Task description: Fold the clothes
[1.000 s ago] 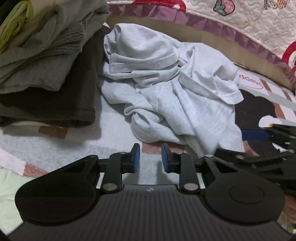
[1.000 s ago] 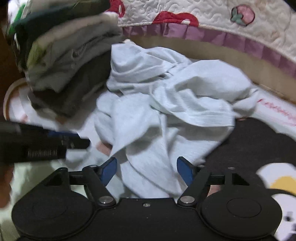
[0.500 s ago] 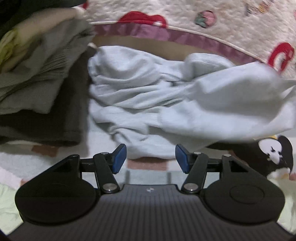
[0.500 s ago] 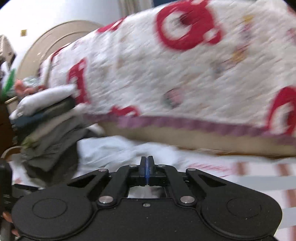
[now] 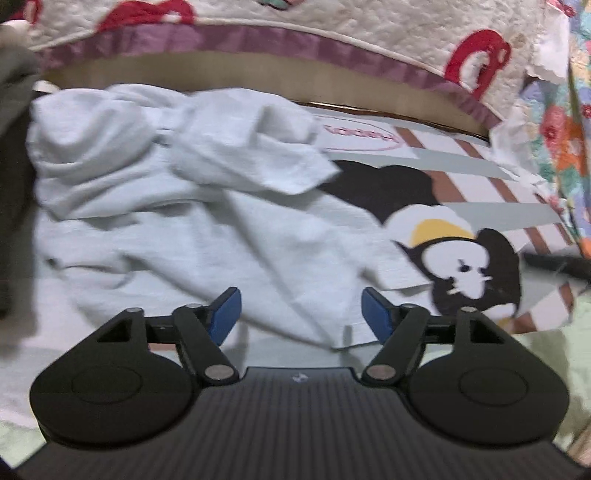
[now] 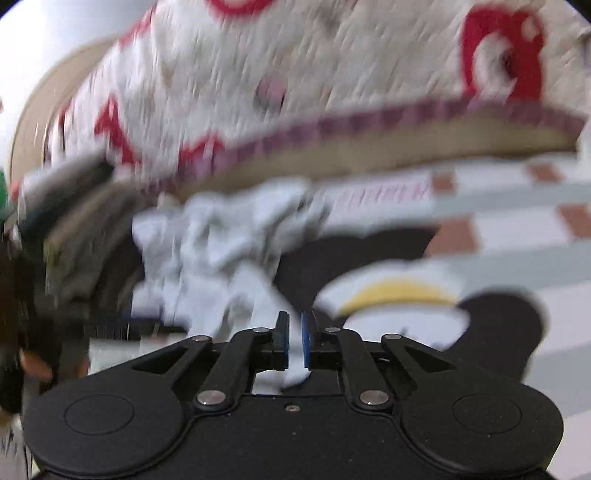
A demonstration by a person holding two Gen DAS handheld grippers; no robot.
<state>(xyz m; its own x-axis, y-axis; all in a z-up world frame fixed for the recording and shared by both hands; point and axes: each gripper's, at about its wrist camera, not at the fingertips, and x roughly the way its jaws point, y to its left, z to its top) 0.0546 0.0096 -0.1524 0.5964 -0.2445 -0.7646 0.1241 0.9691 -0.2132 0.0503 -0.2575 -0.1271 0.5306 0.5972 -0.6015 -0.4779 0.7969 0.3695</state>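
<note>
Left gripper [image 5: 301,314] jaws apart, white T-shirt [image 5: 207,206] directly ahead, its hem just between the pads. Right gripper [image 6: 294,341] clamped on a T-shirt fold.

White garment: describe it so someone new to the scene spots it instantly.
Find the bed with the red-and-white quilt; on the cartoon penguin mat before it lies the white garment. It is crumpled and pale, unlike the dark folded stack beside it; the right gripper pinches its edge.

Both low views toward shared shirt [image 5: 207,206]
</note>
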